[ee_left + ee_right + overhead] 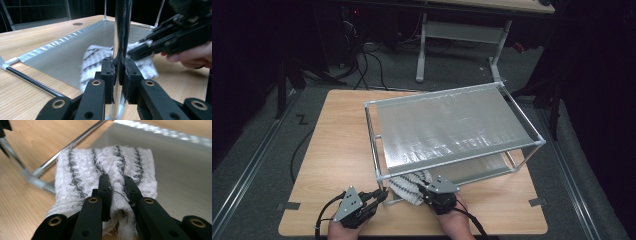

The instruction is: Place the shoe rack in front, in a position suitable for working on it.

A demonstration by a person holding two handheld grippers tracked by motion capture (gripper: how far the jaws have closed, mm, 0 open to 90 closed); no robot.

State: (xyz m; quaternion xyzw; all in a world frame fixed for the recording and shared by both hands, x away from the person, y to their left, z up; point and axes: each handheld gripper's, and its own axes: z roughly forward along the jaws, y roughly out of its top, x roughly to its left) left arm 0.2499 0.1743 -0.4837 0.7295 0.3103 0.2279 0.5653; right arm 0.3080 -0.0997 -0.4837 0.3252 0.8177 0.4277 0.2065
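Note:
A two-shelf metal rack (462, 160) with silvery fabric shelves stands on the wooden table (337, 145). A folded white cloth with dark stripes (407, 182) lies at the front left corner of the lower shelf (180, 165). My right gripper (116, 178) is shut on a raised fold of this cloth (80, 170); it also appears in the high view (422, 187) and in the left gripper view (135, 53). My left gripper (119, 62) is shut on the rack's front left upright post (121, 30), low down near the table (382, 196).
The rack's lower front bar (70, 147) runs just beside the cloth. Bare table lies left of the rack and along the front edge. A desk frame (422, 45) and cables (367, 65) are on the floor behind the table.

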